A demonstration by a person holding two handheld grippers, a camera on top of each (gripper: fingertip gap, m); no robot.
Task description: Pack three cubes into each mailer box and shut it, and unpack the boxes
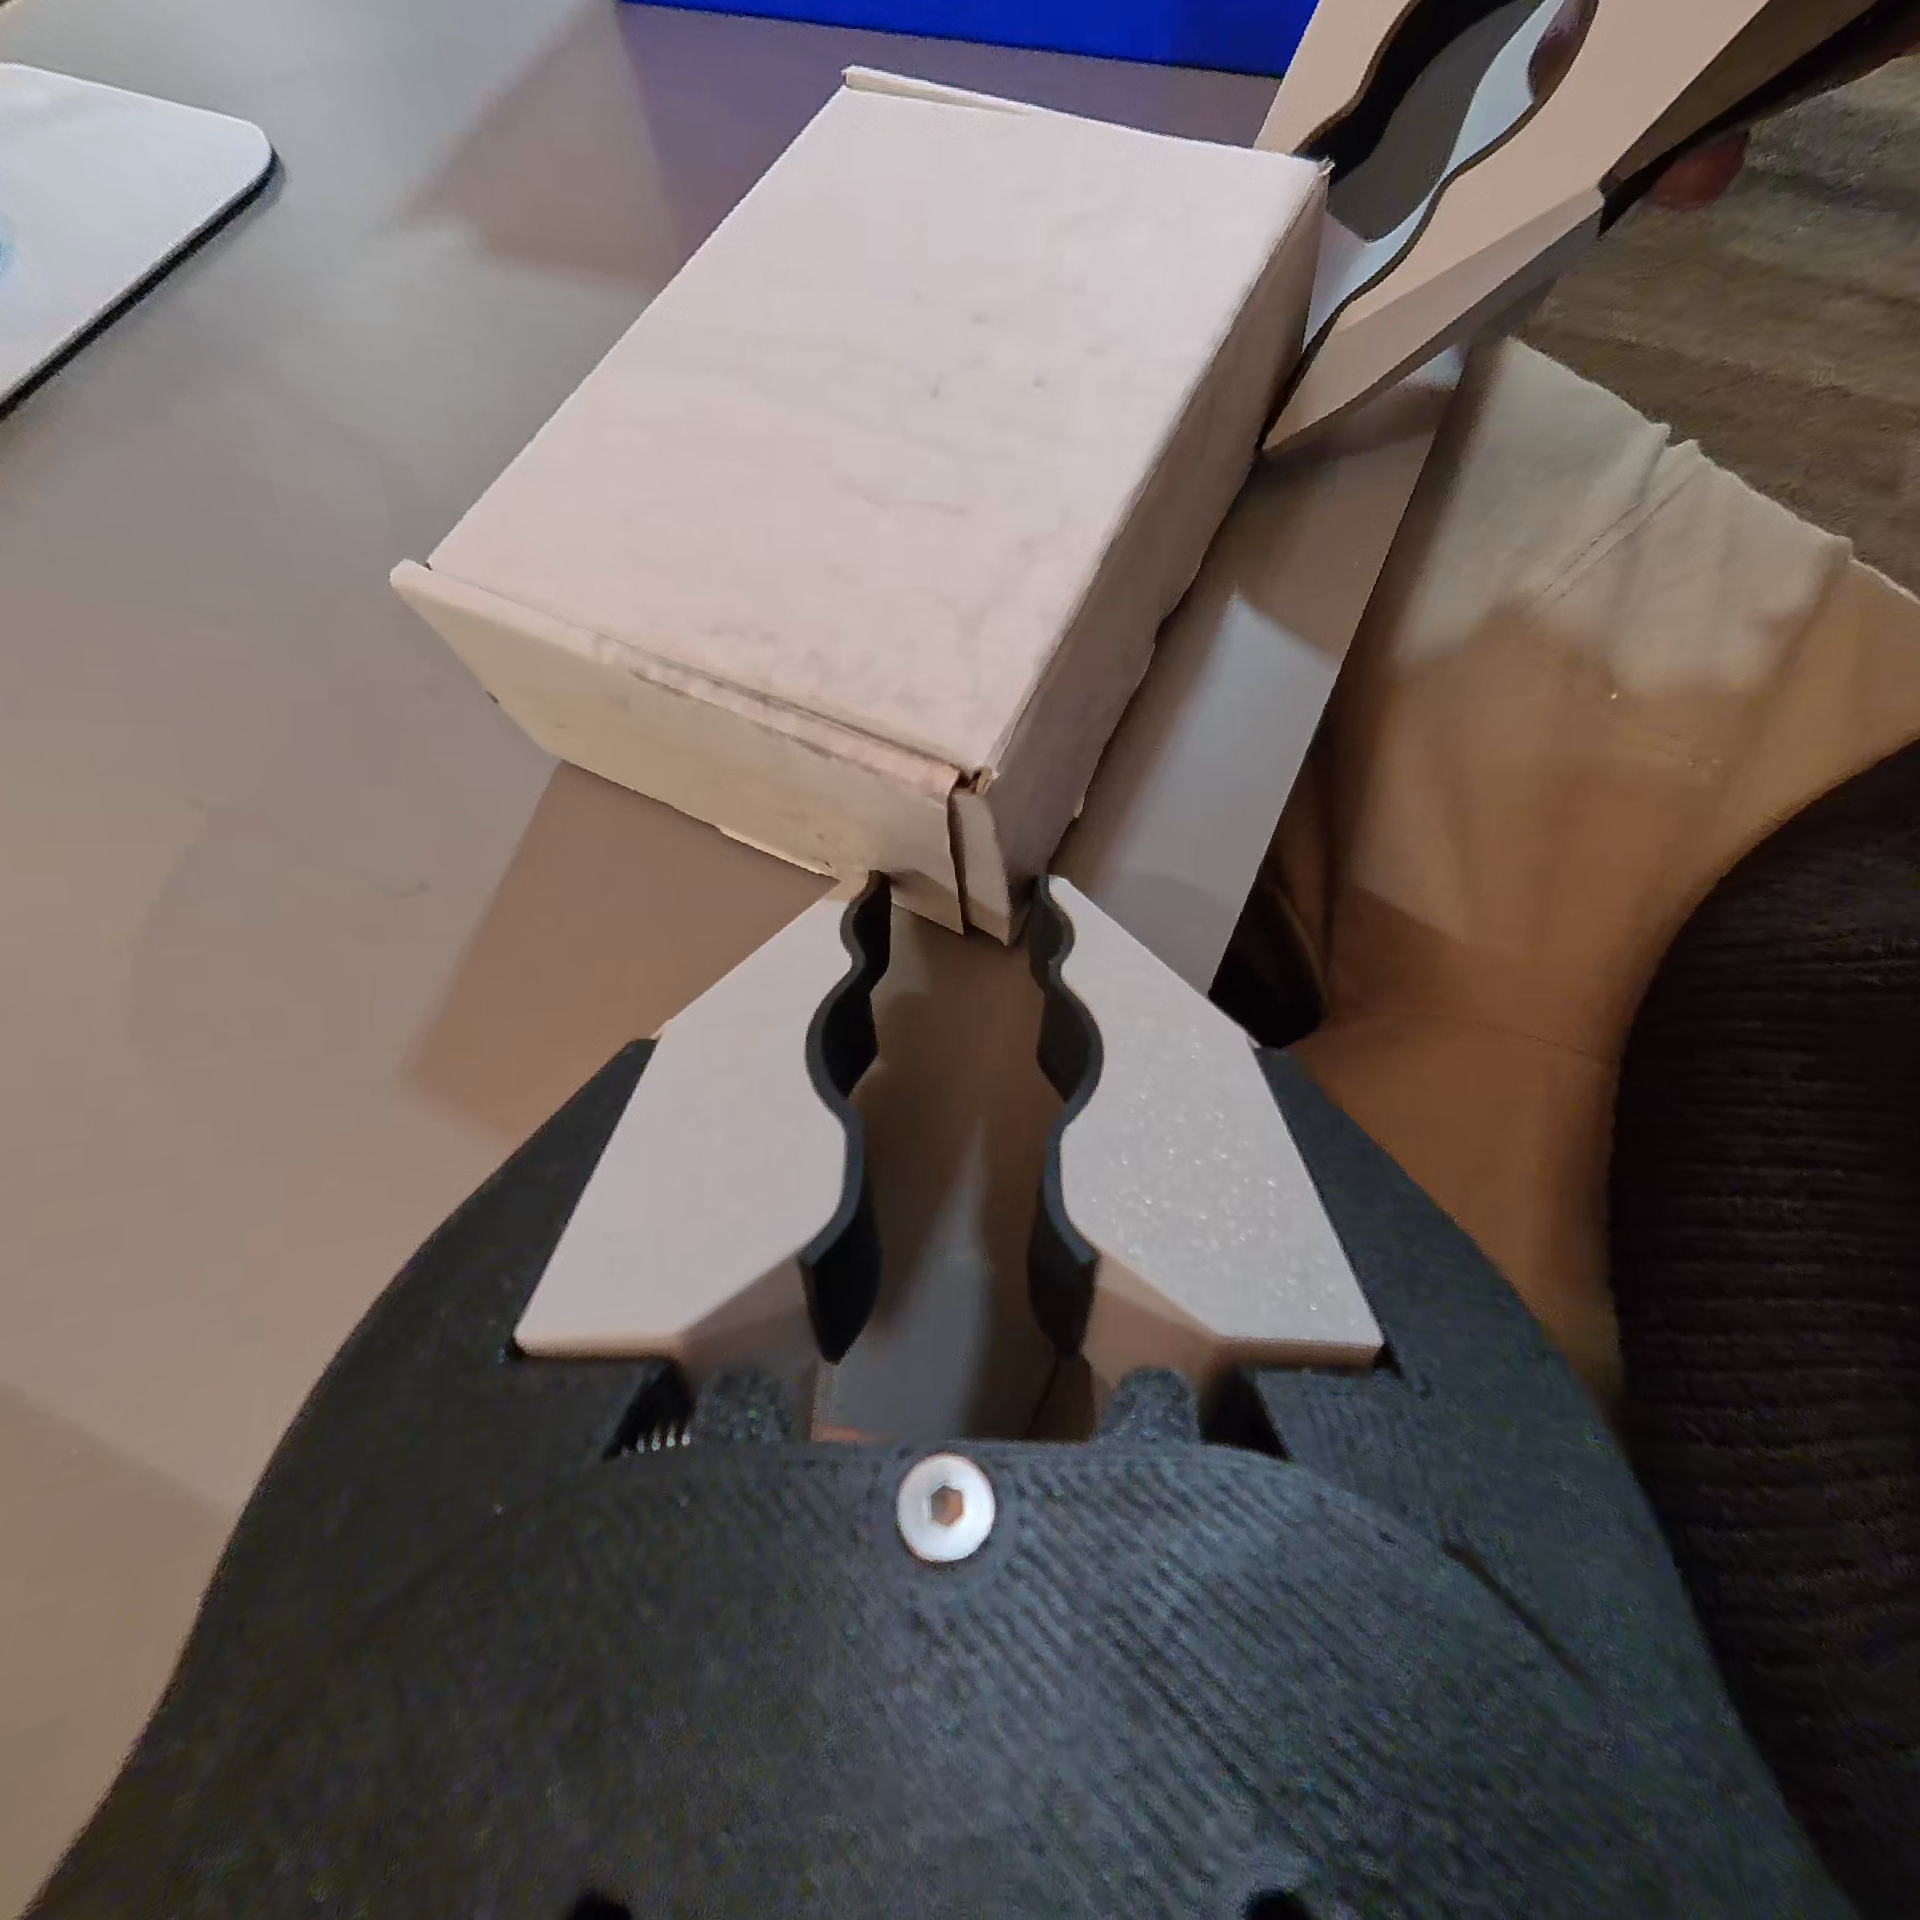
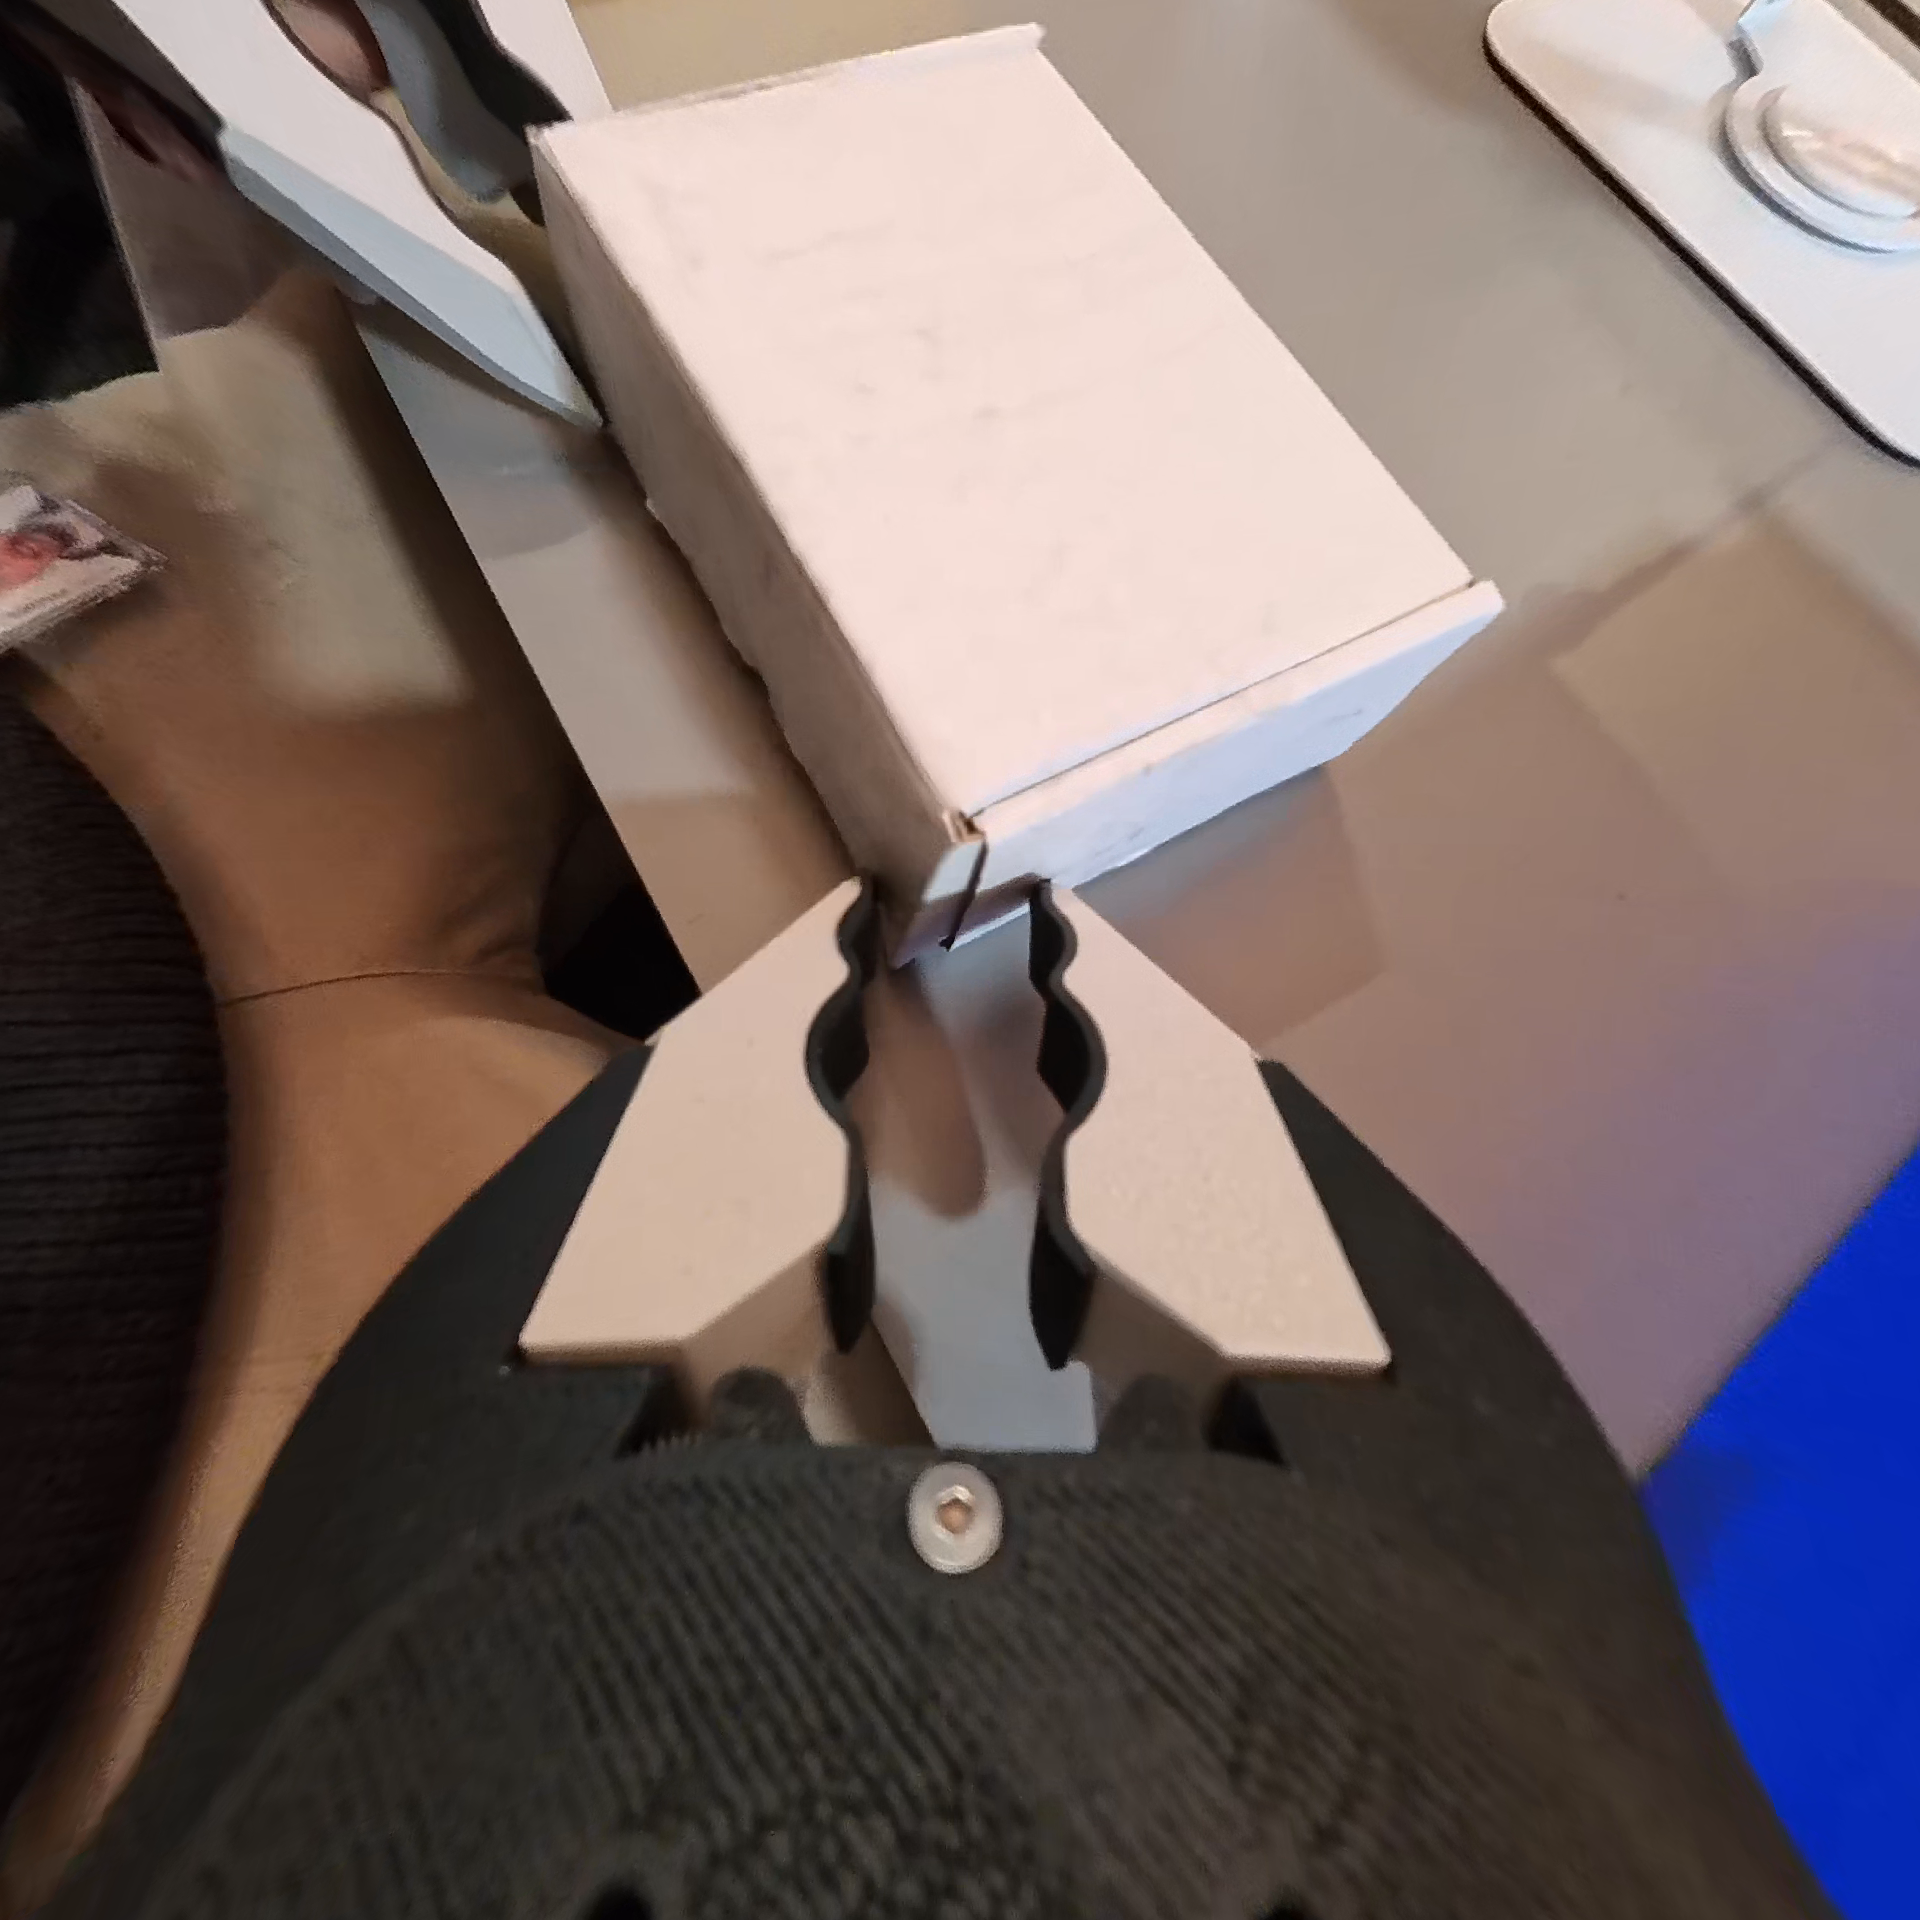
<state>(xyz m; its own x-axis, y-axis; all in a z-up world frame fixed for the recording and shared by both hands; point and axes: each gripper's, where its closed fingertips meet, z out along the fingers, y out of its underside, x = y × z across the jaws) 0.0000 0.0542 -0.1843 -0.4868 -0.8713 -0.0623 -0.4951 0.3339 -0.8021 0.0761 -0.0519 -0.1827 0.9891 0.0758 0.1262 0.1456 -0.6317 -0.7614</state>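
Glossy grey-beige tabletop, with a blue strip along its far edge at 12 o'clock in the left wrist view and a blue patch at 4 o'clock in the right wrist view. Closed white mailer box at the near edge of the table, lid down, front flap tucked, filling the centre of both views. Seems tilted or lifted off the surface, though cannot tell for sure.

Left gripper at 6 o'clock of its own view, jaws parted by a narrow gap, tips set either side of the box's nearest bottom corner; looks like a pinch on that corner, yet actual contact cannot be told. Right gripper likewise, jaws slightly apart, tips framing the corner of the box closest to it; firm grasp or mere touch cannot be told. Each gripper also visible in the other's view, at 1 o'clock from the left wrist and 11 o'clock from the right, against the far end of the box.

Flat white base with a round fitting on the table at 1 o'clock in the right wrist view. Tan-clad legs of a person beside the table edge at 3 o'clock in the left view, dark fabric below.
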